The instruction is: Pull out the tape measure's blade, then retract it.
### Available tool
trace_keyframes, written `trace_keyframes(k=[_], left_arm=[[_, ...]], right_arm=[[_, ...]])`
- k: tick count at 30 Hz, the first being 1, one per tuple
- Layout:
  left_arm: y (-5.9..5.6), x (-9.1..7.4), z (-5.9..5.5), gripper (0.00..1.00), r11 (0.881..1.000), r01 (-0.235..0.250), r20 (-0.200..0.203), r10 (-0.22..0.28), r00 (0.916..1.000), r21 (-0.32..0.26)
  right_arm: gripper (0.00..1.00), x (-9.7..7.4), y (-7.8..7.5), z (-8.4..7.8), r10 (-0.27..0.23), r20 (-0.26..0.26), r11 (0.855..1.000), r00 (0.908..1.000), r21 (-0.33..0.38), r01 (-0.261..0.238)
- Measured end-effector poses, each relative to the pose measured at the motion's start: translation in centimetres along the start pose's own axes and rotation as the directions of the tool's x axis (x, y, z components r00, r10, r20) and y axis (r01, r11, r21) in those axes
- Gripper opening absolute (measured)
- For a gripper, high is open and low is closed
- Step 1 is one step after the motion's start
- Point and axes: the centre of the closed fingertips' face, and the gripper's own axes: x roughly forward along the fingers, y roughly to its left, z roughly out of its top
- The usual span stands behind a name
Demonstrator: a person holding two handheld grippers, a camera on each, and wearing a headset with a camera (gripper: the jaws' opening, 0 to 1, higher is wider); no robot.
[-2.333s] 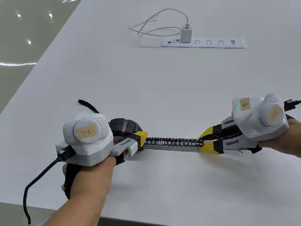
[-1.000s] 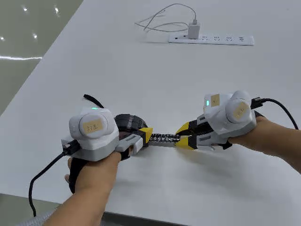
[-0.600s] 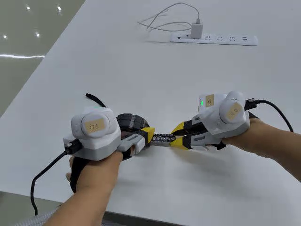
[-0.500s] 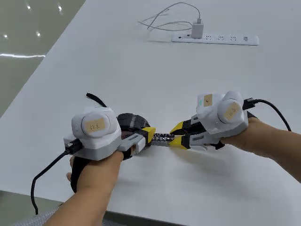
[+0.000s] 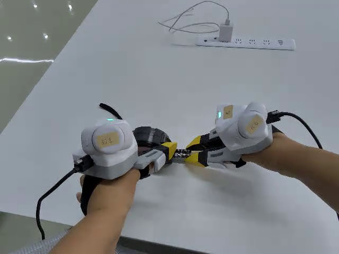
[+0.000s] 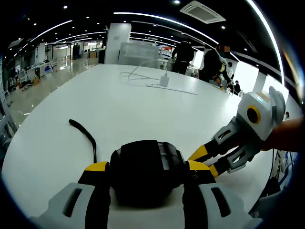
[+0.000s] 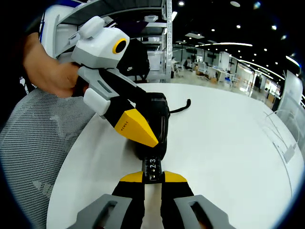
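The black tape measure case (image 5: 151,138) rests on the white table (image 5: 159,79), and my left gripper (image 5: 168,150) is shut on it. In the left gripper view the case (image 6: 147,169) sits between the yellow-tipped jaws of the left gripper (image 6: 147,168). A short stretch of blade (image 5: 181,154) sticks out to the right. My right gripper (image 5: 192,152) is shut on the blade's end. The right gripper view shows the blade (image 7: 152,168) with its numbers pinched in the right gripper (image 7: 152,177), the case (image 7: 155,119) close ahead. A black wrist strap (image 5: 108,110) trails behind the case.
A white power strip (image 5: 248,42) with a charger and coiled cable (image 5: 190,24) lies at the table's far side. The table's left edge (image 5: 37,87) drops to a shiny floor. Cables hang from both grippers. People stand in the background of the left gripper view.
My right gripper has moved left toward the case with the blade end in it. The exposed blade has shrunk from a long stretch to a short stub. The left gripper has kept its hold.
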Motion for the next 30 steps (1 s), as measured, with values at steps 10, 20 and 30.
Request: trace_keyframes(k=[10, 20, 30], left_arm=[[0.0, 0.0, 0.0, 0.57, 1.0, 0.002, 0.001, -0.002, 1.0, -0.009], [0.1, 0.0, 0.0, 0.57, 1.0, 0.006, 0.003, -0.005, 1.0, -0.021], [0.1, 0.0, 0.1, 0.57, 1.0, 0.007, 0.007, -0.007, 1.0, -0.028]], right_arm=[[0.08, 0.6, 0.0, 0.5, 0.005, 0.0, 1.0, 1.0, -0.005, -0.005], [0.08, 1.3, 0.0, 1.1, 0.004, 0.002, 1.0, 1.0, -0.004, -0.004], [0.08, 1.8, -0.1, 1.3, 0.003, -0.002, 1.0, 1.0, -0.005, -0.003]])
